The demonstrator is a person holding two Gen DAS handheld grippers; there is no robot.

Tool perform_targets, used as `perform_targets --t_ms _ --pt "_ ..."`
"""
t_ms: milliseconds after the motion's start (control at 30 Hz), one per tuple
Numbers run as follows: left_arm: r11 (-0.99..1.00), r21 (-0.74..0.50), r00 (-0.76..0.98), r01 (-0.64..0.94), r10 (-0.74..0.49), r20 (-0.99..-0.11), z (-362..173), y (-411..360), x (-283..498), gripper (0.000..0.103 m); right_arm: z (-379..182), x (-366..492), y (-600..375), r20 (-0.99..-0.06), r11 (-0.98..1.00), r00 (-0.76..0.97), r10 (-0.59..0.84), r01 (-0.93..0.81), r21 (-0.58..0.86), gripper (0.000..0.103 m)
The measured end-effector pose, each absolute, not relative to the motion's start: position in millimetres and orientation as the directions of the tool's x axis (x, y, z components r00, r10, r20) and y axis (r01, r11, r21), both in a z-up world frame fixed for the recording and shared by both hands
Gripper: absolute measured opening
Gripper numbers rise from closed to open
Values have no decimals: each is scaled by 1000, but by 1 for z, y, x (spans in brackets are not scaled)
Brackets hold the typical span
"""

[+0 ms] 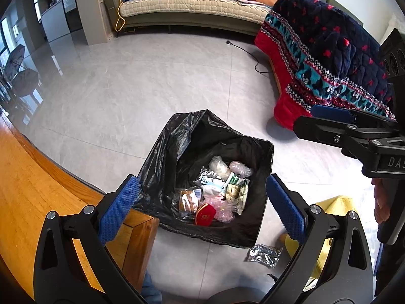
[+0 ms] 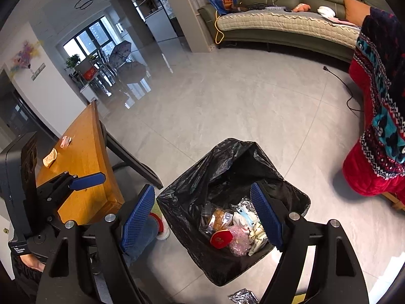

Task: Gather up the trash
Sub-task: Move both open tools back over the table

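A bin lined with a black bag stands on the grey floor beside the wooden table. Inside lie a red round pouch, wrapped bread, pink plastic and crumpled packets. My left gripper hovers above the bin, open, with nothing between its blue pads. My right gripper hangs over the same bin, also open and holding nothing. A silver foil wrapper lies on the floor just in front of the bin. Two small scraps rest on the table top.
The wooden table borders the bin on the left. A red and navy blanket hangs at the right. A black cable trails over the floor toward the green sofa. A person's shoe is beside the bin.
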State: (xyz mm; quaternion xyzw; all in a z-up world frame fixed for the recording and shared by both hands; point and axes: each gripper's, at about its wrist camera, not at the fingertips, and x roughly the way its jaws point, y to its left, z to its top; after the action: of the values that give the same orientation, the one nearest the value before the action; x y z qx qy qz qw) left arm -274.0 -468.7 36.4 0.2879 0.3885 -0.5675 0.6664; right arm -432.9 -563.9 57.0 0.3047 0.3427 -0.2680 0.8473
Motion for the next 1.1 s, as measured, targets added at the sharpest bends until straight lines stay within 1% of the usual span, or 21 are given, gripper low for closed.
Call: perform_targets --t_ms 267,533,767,867,1100 --pt "229 -81 59 970 -545 -837 40 -452 -258 97 60 -406 -547 -740 716 642 -202 612 335 79" --pt "316 -109 89 943 -553 -828 41 -423 -224 97 66 -353 -515 -742 791 660 -121 516 330 79" --pt "430 -145 131 891 -550 -825 39 -378 -176 97 67 -296 -479 -755 848 655 -33 417 326 79" --pt "473 -141 161 870 -541 -825 38 -358 -158 97 67 -273 -465 -758 866 652 3 378 328 79" --pt "616 -156 237 772 -508 -828 36 -299 -98 97 64 -211 -426 -766 899 637 92 278 339 79"
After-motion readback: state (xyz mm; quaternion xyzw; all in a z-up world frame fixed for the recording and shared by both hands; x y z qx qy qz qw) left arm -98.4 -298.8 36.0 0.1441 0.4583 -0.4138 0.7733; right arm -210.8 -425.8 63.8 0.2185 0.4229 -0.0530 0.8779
